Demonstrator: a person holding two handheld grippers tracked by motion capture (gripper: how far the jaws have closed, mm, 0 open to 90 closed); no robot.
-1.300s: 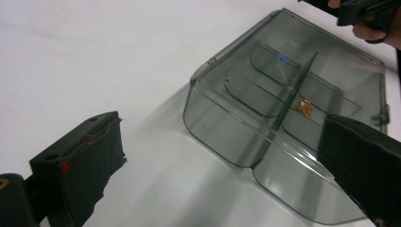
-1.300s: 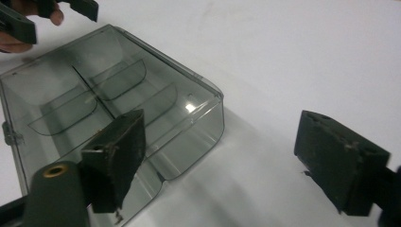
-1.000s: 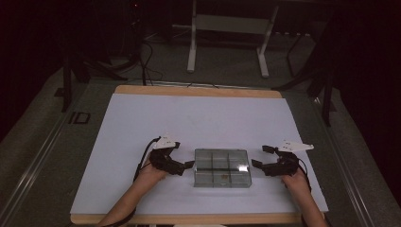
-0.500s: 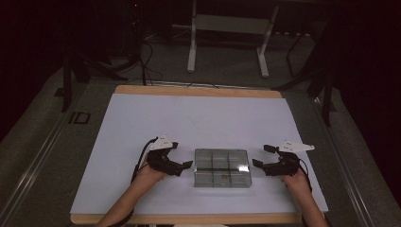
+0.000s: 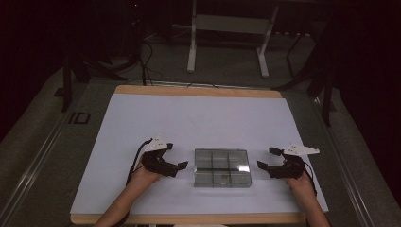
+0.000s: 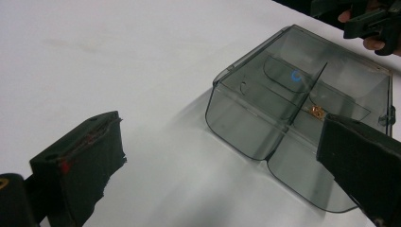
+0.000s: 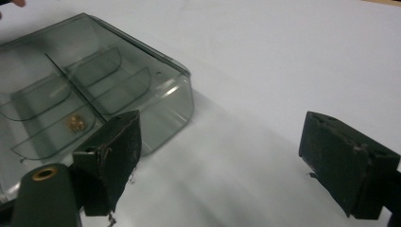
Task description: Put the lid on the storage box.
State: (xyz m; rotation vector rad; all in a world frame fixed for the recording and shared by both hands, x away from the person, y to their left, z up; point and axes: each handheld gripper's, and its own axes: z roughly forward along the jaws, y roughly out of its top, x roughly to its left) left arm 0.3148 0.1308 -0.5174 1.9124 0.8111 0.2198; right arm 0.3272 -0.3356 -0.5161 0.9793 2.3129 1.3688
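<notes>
A smoky clear plastic box [image 5: 221, 168] with several compartments lies on the white table top [image 5: 189, 123] near the front edge. A small golden item [image 5: 221, 177] sits in one front compartment. My left gripper [image 5: 178, 168] is just left of the box, open and a little apart from it. My right gripper [image 5: 267, 159] is just right of the box, also open. In the left gripper view the open left gripper [image 6: 217, 137] faces a corner of the box [image 6: 283, 94] and the golden item [image 6: 316, 111]. In the right gripper view the right gripper [image 7: 222, 132] stands open beside the box [image 7: 94, 80], empty.
The table has a wooden rim [image 5: 198, 91]. Behind it on the dark floor stand white frame legs [image 5: 191, 42] and cables [image 5: 146, 61]. A hand holding the other gripper [image 6: 373, 21] appears beyond the box in the left gripper view.
Both grippers have drawn back slightly from the sides of the box, the left one leftward and the right one rightward. The box has not moved.
</notes>
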